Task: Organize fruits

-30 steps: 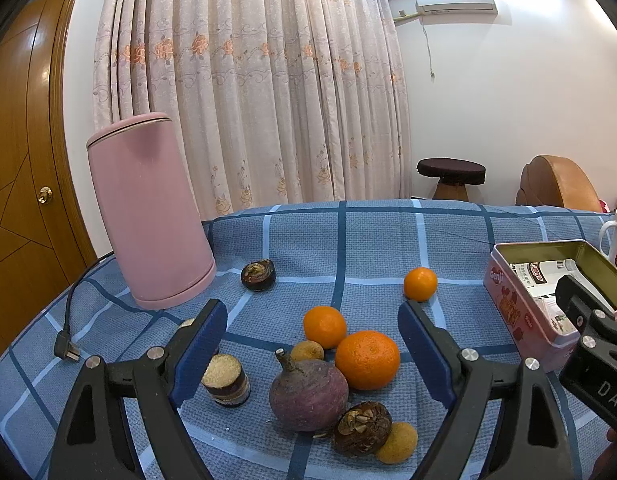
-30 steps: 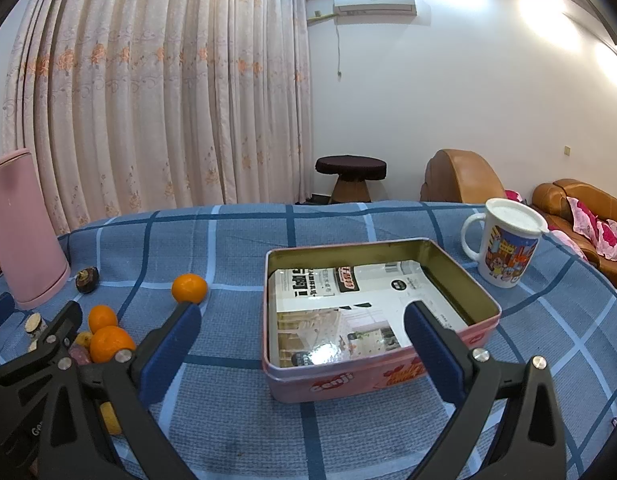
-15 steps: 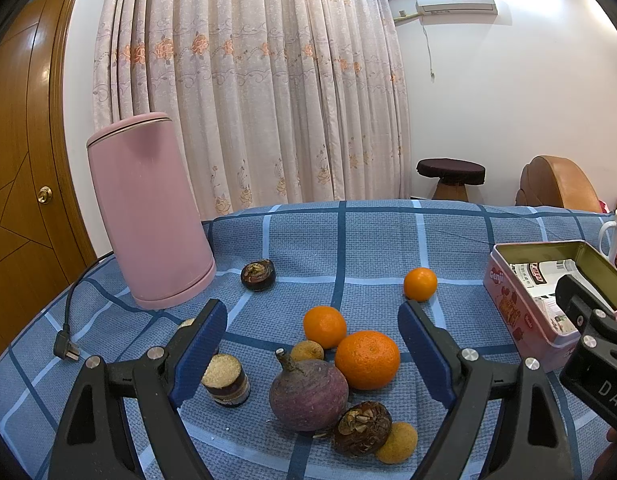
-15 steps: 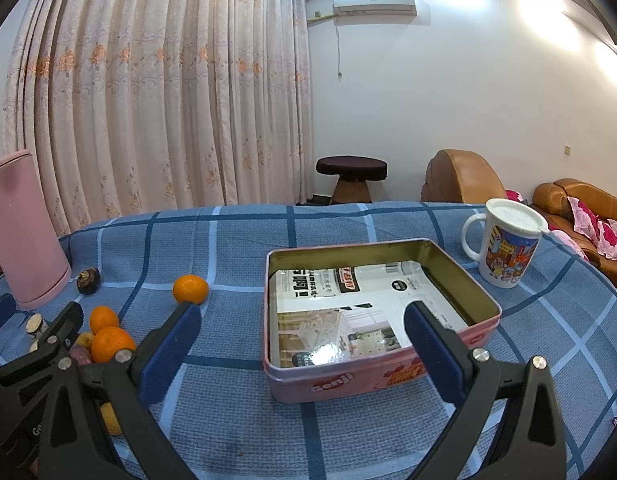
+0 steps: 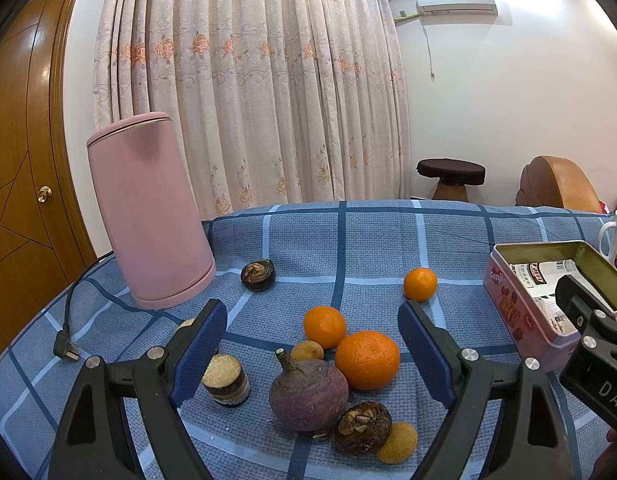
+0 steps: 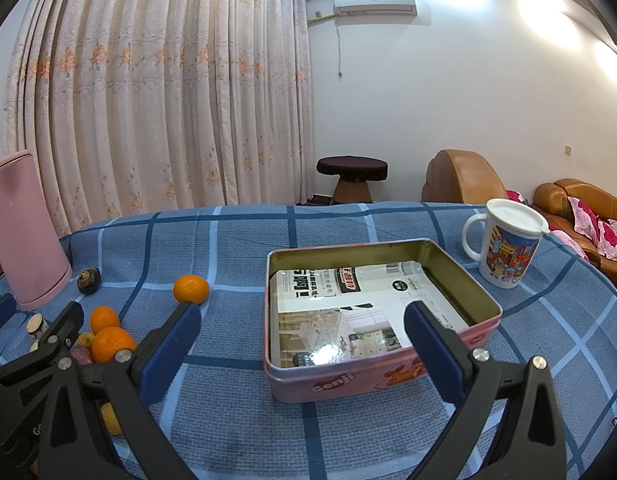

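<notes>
In the left wrist view, a cluster of fruit lies on the blue checked cloth: a large orange [image 5: 367, 359], a smaller orange [image 5: 324, 326], a purple round root [image 5: 307, 395], a dark mangosteen [image 5: 362, 428] and two small yellow-brown fruits [image 5: 397, 442]. A third orange [image 5: 420, 284] and another mangosteen [image 5: 258, 274] lie farther back. My left gripper [image 5: 312, 354] is open and empty, its fingers on either side of the cluster. The pink tin [image 6: 488, 302], lined with printed paper, holds no fruit. My right gripper [image 6: 302, 348] is open and empty in front of the tin.
A tall pink kettle [image 5: 148, 208] with a cord and plug [image 5: 64, 346] stands at the back left. A lidded cartoon mug [image 6: 504, 248] stands right of the tin. A short cut dark cylinder [image 5: 225, 380] sits by the left finger. Curtains, a stool and sofas lie beyond the table.
</notes>
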The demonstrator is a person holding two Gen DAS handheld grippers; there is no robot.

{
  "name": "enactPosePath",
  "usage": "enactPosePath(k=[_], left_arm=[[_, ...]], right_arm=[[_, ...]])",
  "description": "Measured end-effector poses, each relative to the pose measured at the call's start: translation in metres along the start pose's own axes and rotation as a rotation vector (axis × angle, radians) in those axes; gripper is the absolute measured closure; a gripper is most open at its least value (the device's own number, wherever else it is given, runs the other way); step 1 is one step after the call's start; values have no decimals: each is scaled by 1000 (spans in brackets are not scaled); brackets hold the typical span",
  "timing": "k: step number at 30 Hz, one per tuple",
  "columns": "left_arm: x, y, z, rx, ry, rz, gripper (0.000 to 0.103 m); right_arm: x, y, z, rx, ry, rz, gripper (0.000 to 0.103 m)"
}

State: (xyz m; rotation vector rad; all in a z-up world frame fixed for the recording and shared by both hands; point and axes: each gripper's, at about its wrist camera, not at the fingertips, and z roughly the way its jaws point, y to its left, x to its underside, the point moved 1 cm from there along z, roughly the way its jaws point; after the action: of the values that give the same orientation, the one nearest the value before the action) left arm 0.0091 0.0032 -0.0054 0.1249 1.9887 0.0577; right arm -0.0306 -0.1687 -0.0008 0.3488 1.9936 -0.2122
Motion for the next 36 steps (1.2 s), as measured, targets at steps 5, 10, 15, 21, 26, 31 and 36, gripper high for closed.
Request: enactPosePath(k=[5,10,15,21,26,31,36], left_arm=[[0,0,0,0,1,-2,15],[0,0,0,1,1,-1,15],[0,0,0,0,2,-3,15],[0,0,0,1,2,-2,15],[1,0,0,0,2,-3,15],[2,-1,1,0,5,-4,15],[5,-1,3,11,10,8,15]], right_arm=[[0,0,0,0,-1,0,0],[0,0,0,-1,0,0,0],[0,0,0,-2,1,-1,0],[1,0,1,-4,1,-1,0],[1,1,0,-7,1,-1,0],[0,6,0,-7,0,-3,0],[0,7,0,-14,1,-4,0]])
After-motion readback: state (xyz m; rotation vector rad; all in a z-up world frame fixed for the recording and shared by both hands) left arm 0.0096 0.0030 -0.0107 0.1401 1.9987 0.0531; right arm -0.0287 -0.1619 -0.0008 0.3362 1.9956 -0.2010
